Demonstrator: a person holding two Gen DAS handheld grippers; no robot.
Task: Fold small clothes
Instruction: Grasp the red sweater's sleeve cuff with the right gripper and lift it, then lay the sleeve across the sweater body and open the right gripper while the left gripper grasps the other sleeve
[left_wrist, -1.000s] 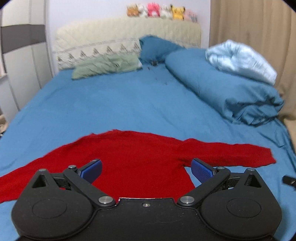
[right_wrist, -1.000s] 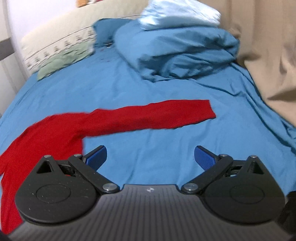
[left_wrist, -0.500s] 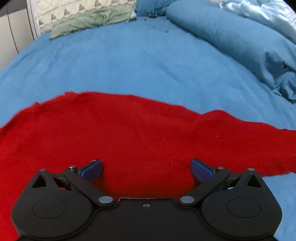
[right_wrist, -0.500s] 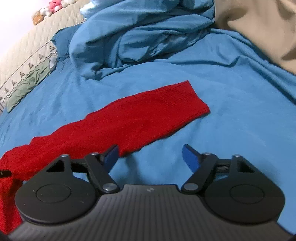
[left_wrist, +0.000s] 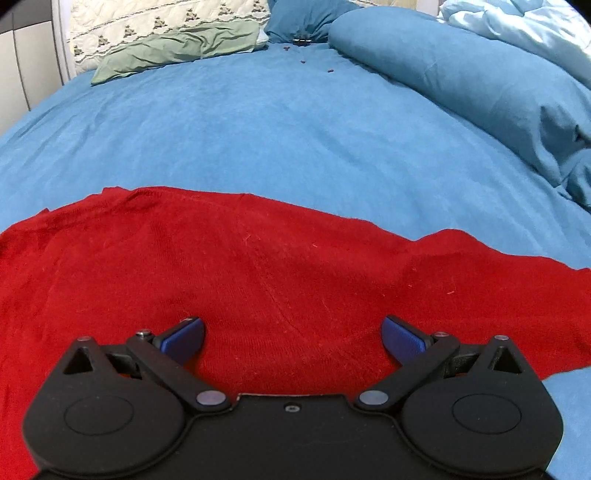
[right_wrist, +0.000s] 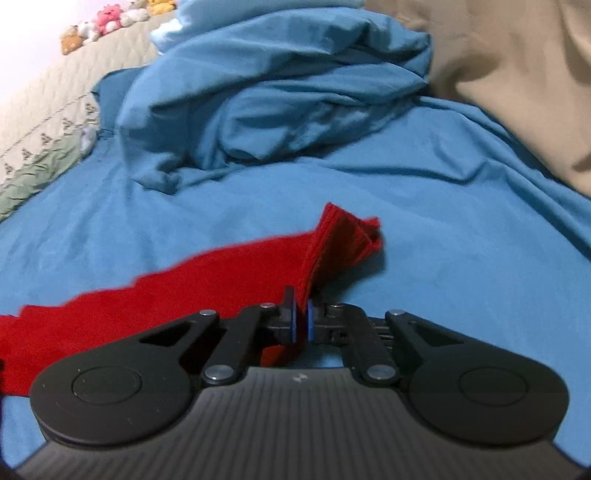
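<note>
A red knit sweater (left_wrist: 258, 273) lies spread flat on the blue bed sheet (left_wrist: 277, 140). My left gripper (left_wrist: 291, 338) hovers low over its body, jaws wide open, blue pads (left_wrist: 183, 338) apart with only flat fabric beneath them. In the right wrist view the sweater's sleeve (right_wrist: 221, 280) stretches leftward across the sheet. My right gripper (right_wrist: 301, 317) is shut on the sleeve near its cuff (right_wrist: 347, 236), and the pinched cuff end stands up bunched beyond the pads.
A rumpled blue duvet (right_wrist: 266, 99) is heaped at the far right of the bed, with a pale blue blanket (left_wrist: 517, 26) on top. A green pillow (left_wrist: 173, 48) and patterned headboard cover lie at the far end. A beige curtain (right_wrist: 517, 74) hangs on the right.
Both grippers dropped low and forward toward the sweater. The right gripper went from wide open to shut on the sleeve near the cuff, which now bunches up. The left gripper stayed open.
</note>
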